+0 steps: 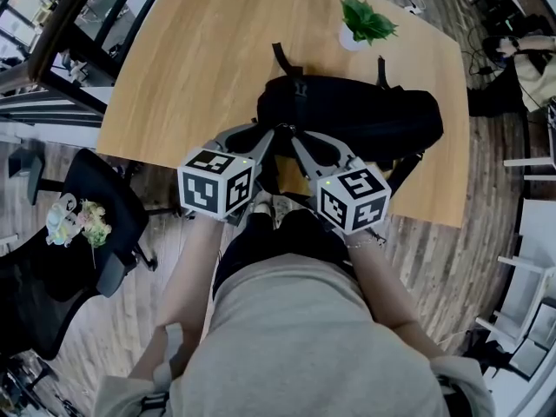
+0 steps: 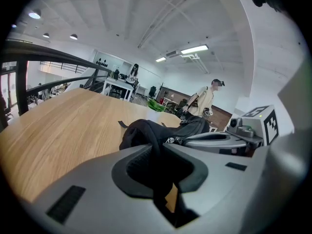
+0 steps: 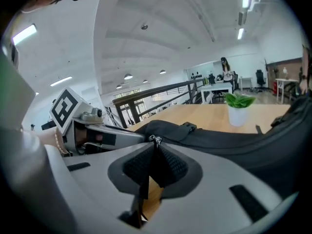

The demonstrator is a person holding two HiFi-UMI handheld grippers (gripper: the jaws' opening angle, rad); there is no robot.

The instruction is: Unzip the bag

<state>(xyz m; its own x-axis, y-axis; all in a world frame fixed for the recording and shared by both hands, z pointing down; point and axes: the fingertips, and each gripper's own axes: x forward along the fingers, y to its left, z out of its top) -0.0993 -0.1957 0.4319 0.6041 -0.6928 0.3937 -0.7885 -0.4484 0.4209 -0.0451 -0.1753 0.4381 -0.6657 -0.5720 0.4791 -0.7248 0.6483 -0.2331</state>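
Blk bag, wood-grain table, green plant, white pot, grey L tool, grey R tool

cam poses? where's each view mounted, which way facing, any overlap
Head view: on the person's head, steeply down at the black backpack on the wooden table; torso, forearms, left tool, right tool show.
Left gripper view: on the left tool, along its jaws, shut on backpack fabric; right tool alongside.
Right gripper view: on the right tool, jaws shut on the zipper pull; left tool alongside.
Shared: head and right gripper views both see the potted plant.
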